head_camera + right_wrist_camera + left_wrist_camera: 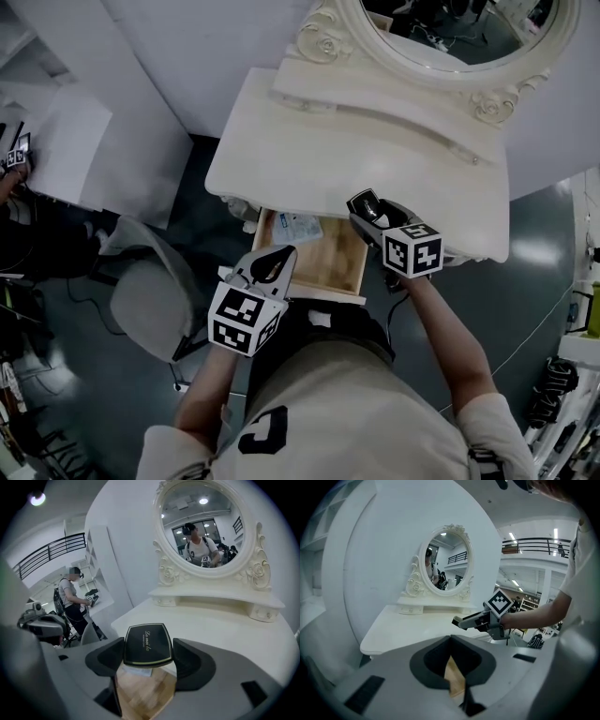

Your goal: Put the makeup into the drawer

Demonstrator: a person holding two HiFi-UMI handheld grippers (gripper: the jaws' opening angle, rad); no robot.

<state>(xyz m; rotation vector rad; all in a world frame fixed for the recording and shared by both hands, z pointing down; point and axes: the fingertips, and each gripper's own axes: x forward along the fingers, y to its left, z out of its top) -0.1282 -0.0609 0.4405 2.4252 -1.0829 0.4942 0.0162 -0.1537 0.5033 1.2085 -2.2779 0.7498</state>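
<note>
While the right gripper hangs over the open drawer, its claw is pinching a compact by two opposite sides. The compact is black and nearly square, with rounded corners, a thin pale line round its lid and a few words of light script in the middle. It lies flat with the lid up, clear of every surface. It sits just in front of the table edge, above the drawer's far end. Under it the right gripper view shows the drawer's bare pale wood and a white packet lying at the back. From the head view the packet sits in the far left corner. The left gripper is low at the drawer's near left corner, with its claw pressed together on nothing. Its own view shows only a sliver of drawer wood below the joined tips. The table is a cream vanity with a smooth top and nothing standing on it. A raised shelf runs along the back, and above it stands an oval mirror in a carved frame with rosettes at its foot. White panels stand behind the table. A grey chair stands off to its left on a dark, glossy floor with cables trailing across it. Beyond is a big hall with ceiling lights and a railed upper gallery, where another person stands at a white counter.
</note>
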